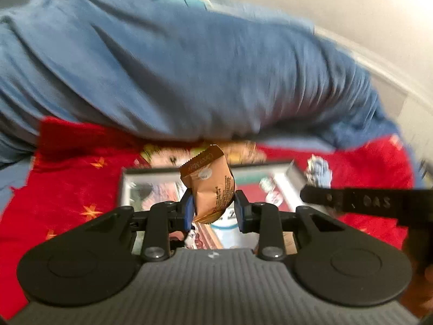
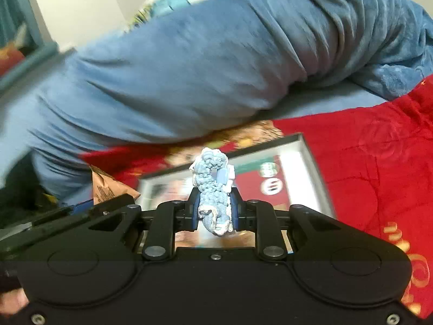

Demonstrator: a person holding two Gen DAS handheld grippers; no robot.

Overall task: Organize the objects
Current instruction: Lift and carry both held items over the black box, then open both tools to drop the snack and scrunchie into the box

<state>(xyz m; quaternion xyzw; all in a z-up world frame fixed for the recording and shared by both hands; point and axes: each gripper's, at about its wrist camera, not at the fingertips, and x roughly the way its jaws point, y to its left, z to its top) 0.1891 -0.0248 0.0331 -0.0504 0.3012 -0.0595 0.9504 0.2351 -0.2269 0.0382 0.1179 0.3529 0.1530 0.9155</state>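
The left gripper (image 1: 213,205) is clamping a tan snack packet (image 1: 209,182) by its lower half, the packet hanging in the air over an open box (image 1: 127,178) lying on a red blanket (image 1: 70,178). To its right, the right gripper (image 2: 215,210) is pinching a knobbly blue fabric bundle (image 2: 213,189) above the same box (image 2: 308,168). The puffed packet is looking liable to slide out of the grip; the two grippers, working just beside each other, are risking a knock.
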